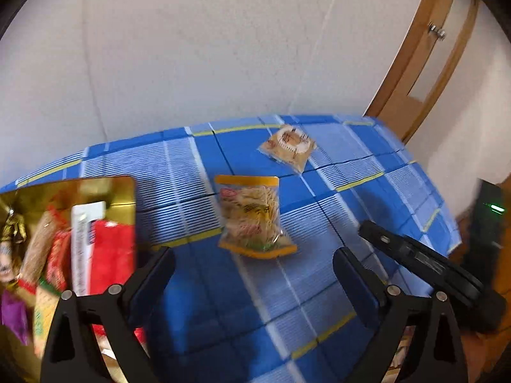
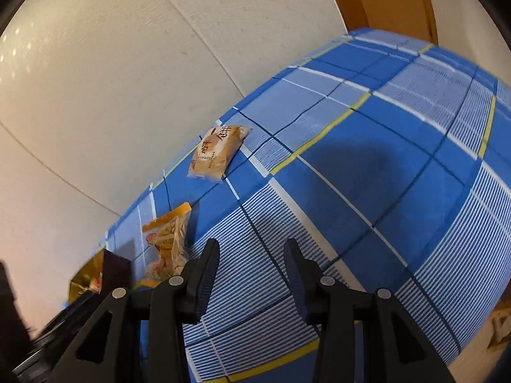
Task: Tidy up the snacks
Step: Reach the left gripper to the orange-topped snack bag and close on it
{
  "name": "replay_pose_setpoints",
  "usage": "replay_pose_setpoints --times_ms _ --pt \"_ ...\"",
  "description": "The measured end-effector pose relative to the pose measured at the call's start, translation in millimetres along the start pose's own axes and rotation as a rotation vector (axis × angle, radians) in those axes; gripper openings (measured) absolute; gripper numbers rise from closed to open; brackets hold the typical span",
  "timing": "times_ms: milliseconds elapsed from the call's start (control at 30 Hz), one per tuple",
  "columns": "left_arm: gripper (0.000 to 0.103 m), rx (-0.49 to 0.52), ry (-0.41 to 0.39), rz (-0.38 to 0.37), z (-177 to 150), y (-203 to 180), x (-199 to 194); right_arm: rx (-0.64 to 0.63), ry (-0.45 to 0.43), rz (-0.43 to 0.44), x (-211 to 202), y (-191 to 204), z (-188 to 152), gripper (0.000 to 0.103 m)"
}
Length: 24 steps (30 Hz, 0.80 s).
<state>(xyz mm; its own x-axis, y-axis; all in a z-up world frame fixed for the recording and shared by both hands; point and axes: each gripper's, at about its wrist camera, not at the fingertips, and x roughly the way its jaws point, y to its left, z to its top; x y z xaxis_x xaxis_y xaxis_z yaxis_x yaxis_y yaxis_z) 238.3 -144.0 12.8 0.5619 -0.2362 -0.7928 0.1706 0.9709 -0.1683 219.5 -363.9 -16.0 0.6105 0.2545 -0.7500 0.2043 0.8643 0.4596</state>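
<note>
At the far left stands the gold box [image 1: 121,191], its lid off and already crowded with red, brown and purple packets, so it reads as the collecting place for the snacks. Print on a white strip inside is too blurred to read. Right of the box, the noodle pack [image 1: 252,220] with orange borders lies flat on the blue checked tabletop [image 1: 319,287], a red logo at its top corner, the words unreadable. The left tool [image 1: 254,274] hangs just short of this pack, jaws spread wide and empty, probably lined up to take it next. Farther right of the box and nearer the wall lies the biscuit pack [image 1: 289,146], tan, with large dark characters that cannot be read with certainty. The right tool [image 2: 250,274], farthest from the box, is part closed with nothing between its jaws, over bare cloth.
</note>
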Motion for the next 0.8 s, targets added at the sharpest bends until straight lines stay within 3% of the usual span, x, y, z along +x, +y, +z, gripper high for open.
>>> replay_pose_setpoints --times_ms 167,267,400,567,800 --pt "0.099 -0.011 0.092 0.069 17.1 -11.5 57.2 -0.011 -0.015 -0.029 -2.6 -1.6 5.2 0.042" --pt "0.098 -0.018 0.104 0.111 21.4 -9.9 78.5 0.018 -0.006 0.003 -2.6 -4.0 8.0 0.042" --pt "0.08 -0.024 0.122 0.122 18.9 -5.2 97.2 0.041 -0.006 0.014 -1.4 -6.8 10.9 0.042" --pt "0.064 0.064 0.073 0.142 10.7 -11.8 93.7 0.038 -0.006 0.025 1.1 -2.3 12.2 0.042" --pt "0.058 0.069 0.041 0.104 -12.3 -4.1 74.4 0.03 0.002 0.025 11.0 3.1 12.6 0.042"
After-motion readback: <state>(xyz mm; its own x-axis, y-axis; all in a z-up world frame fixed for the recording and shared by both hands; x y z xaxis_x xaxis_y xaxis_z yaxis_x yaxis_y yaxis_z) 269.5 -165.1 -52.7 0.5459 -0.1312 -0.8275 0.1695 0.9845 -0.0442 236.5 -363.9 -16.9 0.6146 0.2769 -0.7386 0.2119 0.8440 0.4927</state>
